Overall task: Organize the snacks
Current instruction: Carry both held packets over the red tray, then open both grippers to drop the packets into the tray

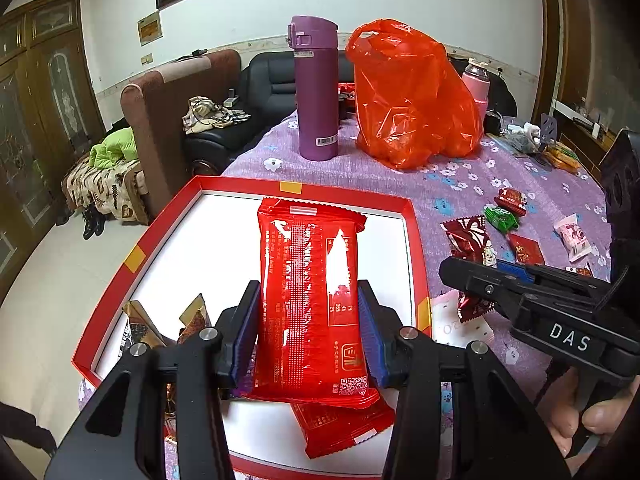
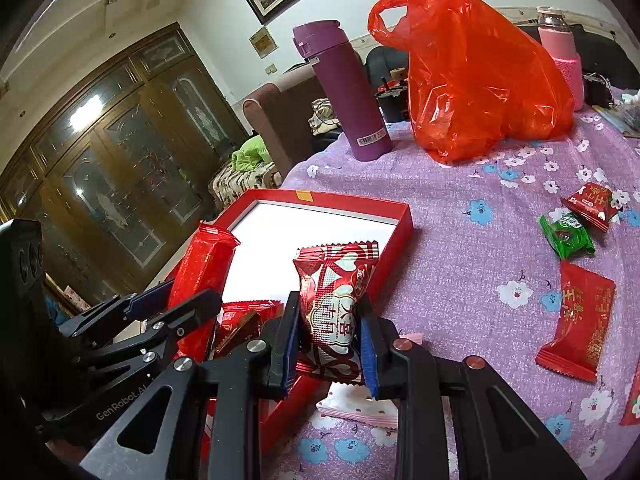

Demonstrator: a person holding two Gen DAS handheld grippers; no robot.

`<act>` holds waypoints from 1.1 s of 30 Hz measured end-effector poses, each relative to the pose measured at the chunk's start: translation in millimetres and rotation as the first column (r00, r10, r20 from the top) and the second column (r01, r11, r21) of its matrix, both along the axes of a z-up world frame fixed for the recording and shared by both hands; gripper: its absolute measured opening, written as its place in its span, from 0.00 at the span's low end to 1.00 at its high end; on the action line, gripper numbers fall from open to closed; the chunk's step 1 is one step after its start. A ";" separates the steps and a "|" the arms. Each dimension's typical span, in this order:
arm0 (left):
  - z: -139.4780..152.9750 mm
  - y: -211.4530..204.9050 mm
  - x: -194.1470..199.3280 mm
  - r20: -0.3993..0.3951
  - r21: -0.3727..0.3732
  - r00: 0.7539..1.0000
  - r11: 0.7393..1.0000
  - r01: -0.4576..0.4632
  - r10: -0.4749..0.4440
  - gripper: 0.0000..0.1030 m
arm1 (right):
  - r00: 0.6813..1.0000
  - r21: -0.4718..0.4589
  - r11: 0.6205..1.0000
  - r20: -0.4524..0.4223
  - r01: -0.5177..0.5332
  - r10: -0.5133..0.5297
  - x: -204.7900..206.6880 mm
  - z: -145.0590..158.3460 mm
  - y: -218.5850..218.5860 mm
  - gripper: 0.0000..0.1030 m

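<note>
Snack packets mid-sort, both headed for the red tray

Left gripper is clamped on a long red packet above the tray, long axis pointing away toward its far rim. Right gripper pinches a heart-print candy bag upright over the tray's near-right corner. Both look light, crinkly and slippery, so mid-body grips seem safest.

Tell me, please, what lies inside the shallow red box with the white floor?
Inside the shallow red box: a second red snack packet under the one in the left gripper, and gold-brown wrapped sweets at the near-left corner. The grippers hide the nearest part.
</note>
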State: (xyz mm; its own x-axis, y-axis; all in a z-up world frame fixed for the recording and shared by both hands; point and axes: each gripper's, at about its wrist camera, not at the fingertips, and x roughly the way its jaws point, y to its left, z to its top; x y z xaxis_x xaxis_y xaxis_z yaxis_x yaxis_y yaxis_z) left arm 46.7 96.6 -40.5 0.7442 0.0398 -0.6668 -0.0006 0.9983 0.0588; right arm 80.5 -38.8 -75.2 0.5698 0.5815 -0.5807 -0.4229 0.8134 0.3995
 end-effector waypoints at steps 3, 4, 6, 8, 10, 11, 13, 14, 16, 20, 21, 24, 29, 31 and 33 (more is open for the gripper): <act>-1.2 2.7 1.7 -0.004 0.000 1.000 1.000 -0.008 0.008 0.43 | 1.000 -0.001 1.000 -0.003 -0.003 0.003 -0.2 0.1 0.0 0.26; -1.7 3.8 2.1 -0.005 -0.001 1.000 1.000 -0.011 0.011 0.43 | 1.000 -0.003 1.000 -0.005 -0.002 0.002 0.4 -0.3 0.4 0.26; -3.4 7.1 3.0 -0.010 -0.005 1.000 1.000 -0.019 0.019 0.43 | 1.000 -0.005 1.000 -0.008 -0.003 0.003 0.9 -1.5 1.1 0.26; -5.4 9.1 3.6 -0.015 -0.003 1.000 1.000 -0.023 0.023 0.43 | 1.000 -0.008 1.000 -0.011 -0.008 0.008 0.7 -2.0 2.5 0.26; -6.9 9.8 3.6 -0.018 -0.005 1.000 1.000 -0.022 0.022 0.43 | 1.000 -0.019 1.000 -0.014 -0.016 0.015 0.7 -3.5 5.7 0.26; -7.8 10.1 3.5 -0.021 -0.007 1.000 1.000 -0.021 0.021 0.43 | 1.000 -0.024 1.000 -0.016 -0.019 0.018 0.1 -4.3 6.9 0.27; -9.1 10.2 3.5 -0.024 -0.005 1.000 1.000 -0.020 0.020 0.43 | 1.000 -0.033 0.999 -0.016 -0.023 0.022 -0.6 -5.4 9.1 0.27; -9.5 10.4 3.3 -0.024 -0.004 1.000 1.000 -0.020 0.020 0.43 | 1.000 -0.037 0.999 -0.014 -0.024 0.023 -1.1 -5.4 9.5 0.27; -10.0 10.9 3.5 -0.027 -0.007 0.999 1.000 -0.019 0.019 0.43 | 1.000 -0.040 0.999 -0.013 -0.024 0.024 -2.0 -5.4 10.0 0.27; -10.8 12.4 4.0 -0.029 -0.006 0.999 1.000 -0.021 0.021 0.43 | 1.000 -0.044 0.999 -0.017 -0.027 0.026 -1.7 -6.0 11.1 0.27; -10.8 13.0 4.3 -0.030 -0.009 0.999 1.000 -0.022 0.022 0.43 | 0.999 -0.046 0.999 -0.016 -0.028 0.028 -1.5 -6.4 11.8 0.26; -10.0 15.1 4.4 -0.028 -0.010 0.999 1.000 -0.025 0.025 0.43 | 0.999 -0.048 0.998 -0.016 -0.038 0.037 -2.3 -5.8 15.4 0.25; -8.7 21.0 4.1 -0.026 -0.011 0.999 0.999 -0.038 0.038 0.43 | 0.997 -0.047 0.996 -0.030 -0.070 0.069 -2.2 -2.9 27.8 0.25; -8.6 23.8 4.0 -0.025 -0.011 0.999 0.999 -0.046 0.045 0.43 | 0.996 -0.051 0.995 -0.026 -0.086 0.085 -2.3 -0.1 35.2 0.25; -8.3 27.4 4.1 -0.024 -0.011 0.998 0.998 -0.054 0.053 0.43 | 0.995 -0.060 0.993 -0.021 -0.101 0.100 -2.1 1.6 43.2 0.25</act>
